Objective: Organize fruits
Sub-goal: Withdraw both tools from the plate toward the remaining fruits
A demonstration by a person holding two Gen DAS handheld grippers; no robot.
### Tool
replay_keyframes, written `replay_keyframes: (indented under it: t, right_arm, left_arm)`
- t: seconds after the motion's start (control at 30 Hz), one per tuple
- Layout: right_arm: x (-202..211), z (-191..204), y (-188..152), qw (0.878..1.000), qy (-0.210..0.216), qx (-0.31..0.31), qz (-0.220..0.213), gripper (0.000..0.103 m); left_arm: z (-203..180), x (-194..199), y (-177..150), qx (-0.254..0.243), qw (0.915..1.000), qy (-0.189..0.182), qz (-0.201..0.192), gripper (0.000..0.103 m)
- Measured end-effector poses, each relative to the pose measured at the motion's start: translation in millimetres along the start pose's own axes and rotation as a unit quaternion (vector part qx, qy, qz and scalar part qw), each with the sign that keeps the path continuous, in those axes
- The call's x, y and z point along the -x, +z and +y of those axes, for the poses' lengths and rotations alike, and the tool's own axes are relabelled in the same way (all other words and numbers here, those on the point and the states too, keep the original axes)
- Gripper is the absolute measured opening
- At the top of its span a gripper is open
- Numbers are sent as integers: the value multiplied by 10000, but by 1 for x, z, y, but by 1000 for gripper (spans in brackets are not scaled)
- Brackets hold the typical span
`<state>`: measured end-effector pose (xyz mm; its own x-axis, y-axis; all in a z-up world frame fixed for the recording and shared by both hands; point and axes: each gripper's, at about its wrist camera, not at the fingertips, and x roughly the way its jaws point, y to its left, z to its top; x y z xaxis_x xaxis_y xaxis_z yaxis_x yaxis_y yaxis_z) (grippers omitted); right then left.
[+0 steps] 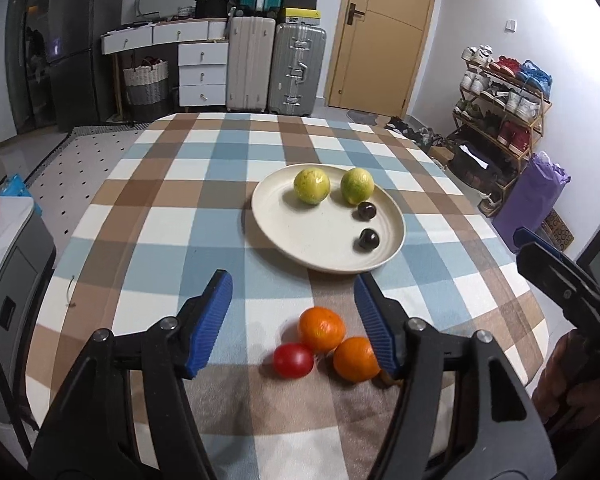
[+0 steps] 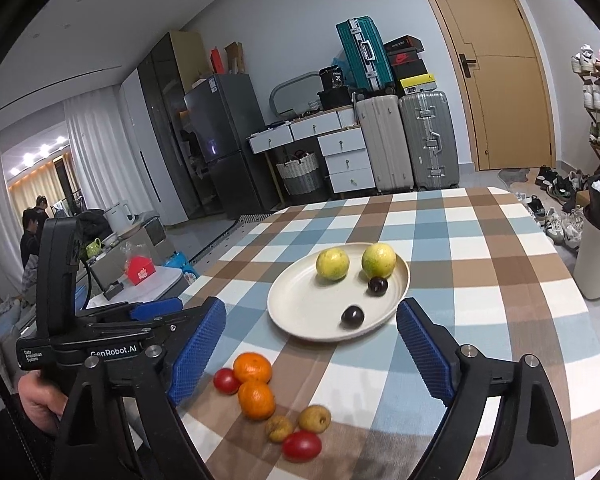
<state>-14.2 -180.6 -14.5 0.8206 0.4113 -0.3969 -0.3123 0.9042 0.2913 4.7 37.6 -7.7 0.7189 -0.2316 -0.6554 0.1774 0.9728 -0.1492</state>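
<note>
Both tongs, left (image 1: pixel 291 320) & right (image 2: pixel 312 344), spread wide w/ nothing held, oranges (image 1: pixel 322 329) + tomato (image 1: pixel 293 360) loose on bench at plate's (image 1: pixel 275 236) 6 o'clock, risk: round fruit touching, nudging one could roll others off.

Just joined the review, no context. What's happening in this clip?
A person holds a gripper in each hand over a checked table, sorting fruit. Both the left gripper and right gripper are open and empty. The plate holds two yellow-green fruits and two dark plums. On the cloth lie two oranges, two tomatoes and two small brownish fruits.
</note>
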Motion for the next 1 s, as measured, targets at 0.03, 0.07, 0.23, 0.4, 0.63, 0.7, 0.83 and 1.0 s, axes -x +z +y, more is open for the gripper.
replay_keyframes:
  t: [0.03, 0.07, 0.23, 0.4, 0.63, 0.7, 0.83, 1.0]
  right_arm:
    - [1, 0, -2, 10000, -3, 7, 16, 89]
    - [3, 1, -6, 10000, -5, 26, 34, 90]
    - [9, 3, -19, 10000, 47, 55, 67, 93]
    - [9, 2, -35, 9997, 29, 3, 237, 93]
    - [5, 3, -57, 9987, 11, 40, 500, 93]
    - [2, 2, -63, 9982, 12, 14, 593, 93]
    - [-5, 0, -76, 9966, -17, -25, 828, 93]
    - [-11, 1, -85, 9949, -82, 48, 1000, 93]
  left_arm:
    - [0, 1, -3, 2, 10000, 36, -15, 72]
    - [0, 3, -6, 10, 10000, 80, -45, 75]
    - [0, 7, -21, 57, 9999, 107, -48, 80]
    - [-2, 7, -36, 47, 9998, 193, -41, 83]
    - [-1, 4, -52, 128, 9999, 16, -29, 87]
    - [2, 1, -56, 193, 9998, 13, 9, 87]
    - [3, -1, -64, 115, 9999, -36, -14, 96]
    - [4, -1, -71, 90, 9999, -83, -24, 100]
